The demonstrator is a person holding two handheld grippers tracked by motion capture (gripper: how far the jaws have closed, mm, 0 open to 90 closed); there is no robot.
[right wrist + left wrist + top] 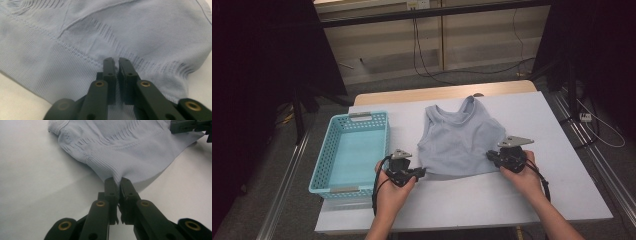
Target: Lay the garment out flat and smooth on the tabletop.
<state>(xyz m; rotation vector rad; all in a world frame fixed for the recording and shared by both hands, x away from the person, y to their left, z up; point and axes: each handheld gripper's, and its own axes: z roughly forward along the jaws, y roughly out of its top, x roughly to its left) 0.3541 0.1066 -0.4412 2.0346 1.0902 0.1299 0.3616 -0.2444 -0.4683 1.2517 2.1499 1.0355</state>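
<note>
A pale blue-grey sleeveless top (459, 137) lies flat on the white table (492, 200), neck toward the far edge. My left gripper (422, 172) is at the hem's near-left corner. In the left gripper view its jaws (117, 180) are shut on a pinch of the ribbed hem (120, 147), which puckers at the tips. My right gripper (489, 155) is at the top's right side, just above the hem. In the right gripper view its jaws (115, 60) stand closed together, with a small fold of the fabric (150, 32) caught between the tips.
A light blue plastic basket (324, 155) with perforated walls stands at the table's left side, close to my left hand. The right gripper's body (185, 126) shows at the top right of the left gripper view. Cables and dark stands lie on the floor beyond the table.
</note>
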